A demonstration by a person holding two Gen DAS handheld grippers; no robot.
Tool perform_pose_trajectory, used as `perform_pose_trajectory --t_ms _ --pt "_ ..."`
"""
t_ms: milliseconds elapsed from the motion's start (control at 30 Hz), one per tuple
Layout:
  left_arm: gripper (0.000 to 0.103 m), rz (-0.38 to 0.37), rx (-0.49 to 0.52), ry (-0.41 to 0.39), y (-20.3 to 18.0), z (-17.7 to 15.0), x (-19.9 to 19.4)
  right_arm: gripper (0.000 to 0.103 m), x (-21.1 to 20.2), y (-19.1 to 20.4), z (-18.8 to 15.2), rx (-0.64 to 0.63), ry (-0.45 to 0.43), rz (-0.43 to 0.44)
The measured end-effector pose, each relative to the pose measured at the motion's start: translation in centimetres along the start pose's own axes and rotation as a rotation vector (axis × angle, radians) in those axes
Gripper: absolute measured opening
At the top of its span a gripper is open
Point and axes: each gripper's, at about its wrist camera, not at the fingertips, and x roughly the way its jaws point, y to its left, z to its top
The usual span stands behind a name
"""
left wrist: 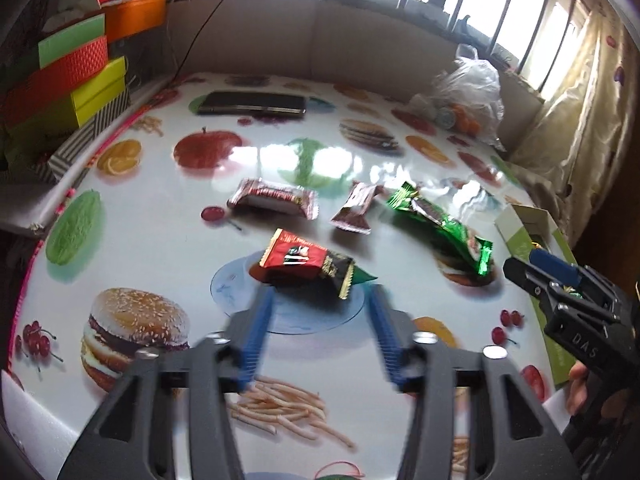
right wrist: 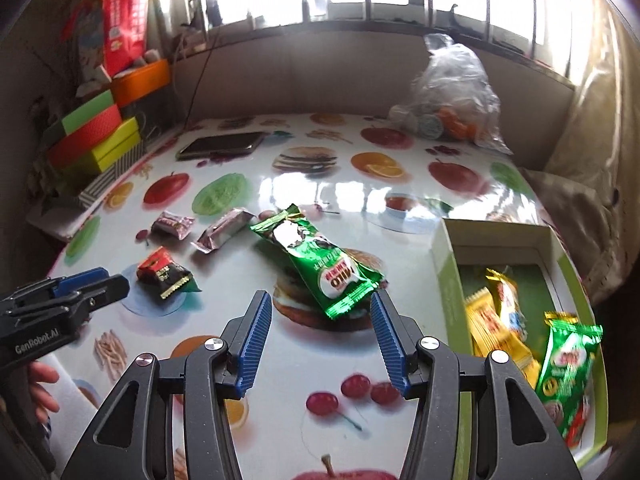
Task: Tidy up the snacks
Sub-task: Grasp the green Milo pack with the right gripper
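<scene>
My left gripper (left wrist: 320,292) is open, its blue fingers either side of the near end of a red and black snack packet (left wrist: 306,260) lying on the table. My right gripper (right wrist: 320,300) is open just short of a green Milo packet (right wrist: 324,264), with nothing in it. Two silver-brown wrapped snacks (left wrist: 276,196) (left wrist: 356,208) lie further back. The green box (right wrist: 448,280) at the right holds yellow packets (right wrist: 496,320) and another green Milo packet (right wrist: 568,364).
The table has a glossy food-print cloth (left wrist: 160,248). A dark phone (left wrist: 252,104) lies at the back, a clear plastic bag (right wrist: 452,92) of items at the back right. Coloured boxes (left wrist: 80,80) are stacked beyond the left edge. Curtains hang at the right.
</scene>
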Motion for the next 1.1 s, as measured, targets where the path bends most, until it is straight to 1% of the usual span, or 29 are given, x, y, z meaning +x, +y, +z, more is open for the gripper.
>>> perform_pose_trajectory --t_ms 167,233,333,400,467,600,700,800,967,1033,1100 --pt "0.061 0.005 -0.024 0.045 0.5 0.2 1.8 0.054 2.3 -0.3 1.4 -0.023 0.043 0.014" --pt "0.061 0.012 -0.037 0.043 0.7 0.4 2.2 0.054 3.1 -0.5 1.8 -0.031 0.060 0.021" --pt "0.061 0.005 -0.050 0.062 0.9 0.8 2.9 0.054 4.3 -0.9 2.4 -0.032 0.078 0.020" --pt "0.061 0.010 -0.057 0.066 1.0 1.0 3.2 0.055 5.1 -1.1 2.8 -0.019 0.089 0.038" --pt "0.061 0.012 -0.054 0.071 1.1 1.1 3.5 0.056 5.9 -1.2 3.1 -0.013 0.103 0.079" --pt "0.061 0.023 -0.043 0.085 1.2 1.1 3.9 0.057 7.6 -0.8 3.6 -0.037 0.134 0.081" --pt "0.061 0.038 -0.027 0.088 1.7 1.0 4.0 0.057 8.6 -0.9 3.8 -0.024 0.167 0.100" --pt "0.061 0.058 -0.026 0.087 2.5 1.0 3.8 0.058 9.3 -0.6 3.8 -0.037 0.184 0.066" --pt "0.061 0.082 -0.040 0.080 3.7 1.0 3.6 0.059 9.8 0.2 3.7 -0.070 0.198 0.033" --pt "0.061 0.078 -0.054 0.081 4.0 1.0 3.5 0.059 9.7 0.5 3.7 -0.070 0.206 0.052" --pt "0.061 0.054 -0.080 0.079 4.1 1.1 3.2 0.059 9.4 0.8 3.7 -0.086 0.208 0.066"
